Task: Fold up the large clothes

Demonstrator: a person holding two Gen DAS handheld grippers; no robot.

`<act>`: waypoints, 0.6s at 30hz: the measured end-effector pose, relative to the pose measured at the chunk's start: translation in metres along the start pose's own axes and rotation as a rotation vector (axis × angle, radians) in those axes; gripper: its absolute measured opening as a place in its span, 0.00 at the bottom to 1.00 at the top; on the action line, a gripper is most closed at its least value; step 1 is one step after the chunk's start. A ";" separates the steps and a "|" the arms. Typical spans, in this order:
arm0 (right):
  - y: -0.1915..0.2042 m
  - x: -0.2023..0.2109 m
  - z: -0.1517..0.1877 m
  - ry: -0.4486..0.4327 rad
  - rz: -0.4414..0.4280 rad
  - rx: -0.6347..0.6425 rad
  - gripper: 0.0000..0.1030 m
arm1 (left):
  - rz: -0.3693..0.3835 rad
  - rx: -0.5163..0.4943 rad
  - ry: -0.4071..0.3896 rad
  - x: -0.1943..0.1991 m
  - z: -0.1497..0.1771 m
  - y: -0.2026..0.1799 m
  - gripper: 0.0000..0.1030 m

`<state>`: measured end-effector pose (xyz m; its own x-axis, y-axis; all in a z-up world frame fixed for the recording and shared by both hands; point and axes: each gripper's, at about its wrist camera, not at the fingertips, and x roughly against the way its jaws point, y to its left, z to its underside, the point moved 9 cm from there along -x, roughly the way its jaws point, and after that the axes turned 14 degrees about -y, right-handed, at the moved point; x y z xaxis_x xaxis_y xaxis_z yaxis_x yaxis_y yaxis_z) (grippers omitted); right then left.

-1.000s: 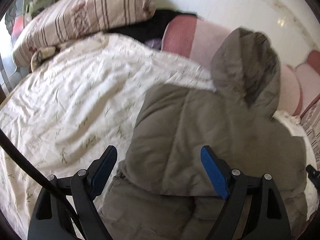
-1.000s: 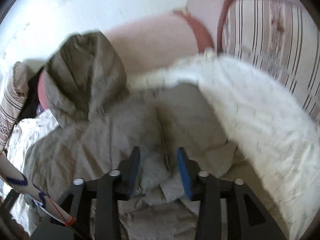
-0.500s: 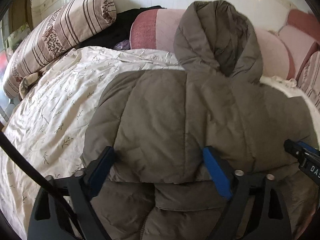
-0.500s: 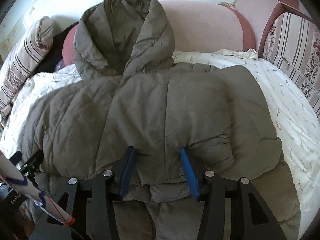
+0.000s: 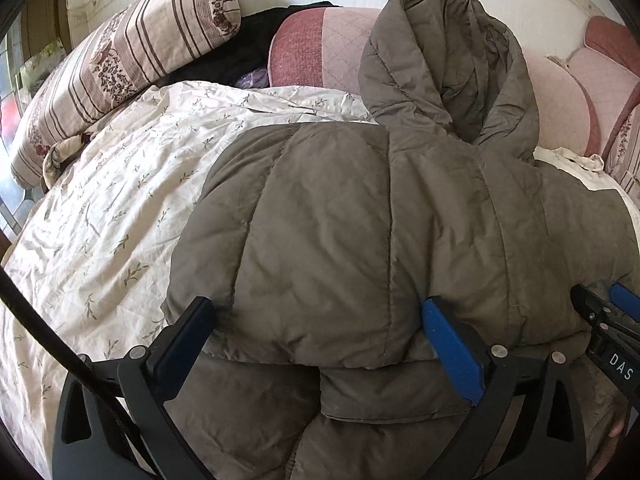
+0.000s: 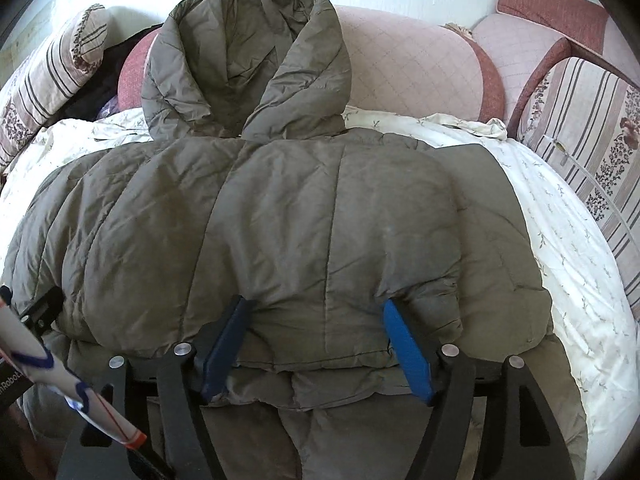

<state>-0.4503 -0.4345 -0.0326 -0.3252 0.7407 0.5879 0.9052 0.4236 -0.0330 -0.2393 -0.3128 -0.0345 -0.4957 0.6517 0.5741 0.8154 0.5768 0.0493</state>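
An olive-brown hooded puffer jacket [image 5: 360, 220] lies on the bed, folded so an upper layer lies over a lower one; it also shows in the right wrist view [image 6: 280, 220]. Its hood [image 6: 248, 60] leans on the pink headboard cushions. My left gripper [image 5: 320, 316] is open, its blue-padded fingers [image 5: 452, 344] spread wide against the near folded edge. My right gripper [image 6: 316, 312] is open too, its fingers [image 6: 404, 344] spread against the same edge further right. Neither pinches fabric. The right gripper's tip [image 5: 608, 320] shows in the left view.
The bed has a cream floral sheet [image 5: 100, 220]. A striped bolster pillow [image 5: 120, 52] and dark clothing [image 5: 224, 56] lie at the back left. Pink and red headboard cushions [image 6: 412, 64] line the back. A striped cushion [image 6: 580, 120] stands at the right.
Both grippers swept forward and down with the jacket's upper part, laying it over the lower part. The right gripper's fingers have widened. Both views now rest low at the fold.
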 end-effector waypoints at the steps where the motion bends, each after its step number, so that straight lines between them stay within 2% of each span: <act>1: 0.000 0.000 0.000 0.000 -0.001 -0.001 0.74 | 0.002 0.003 0.001 0.000 0.000 0.000 1.00; 18: 0.004 -0.002 0.000 0.008 -0.063 -0.021 0.89 | 0.004 0.007 0.002 0.000 0.001 0.001 1.00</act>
<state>-0.4457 -0.4343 -0.0336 -0.3797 0.7086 0.5947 0.8885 0.4584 0.0210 -0.2388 -0.3122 -0.0355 -0.4918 0.6529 0.5761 0.8153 0.5776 0.0413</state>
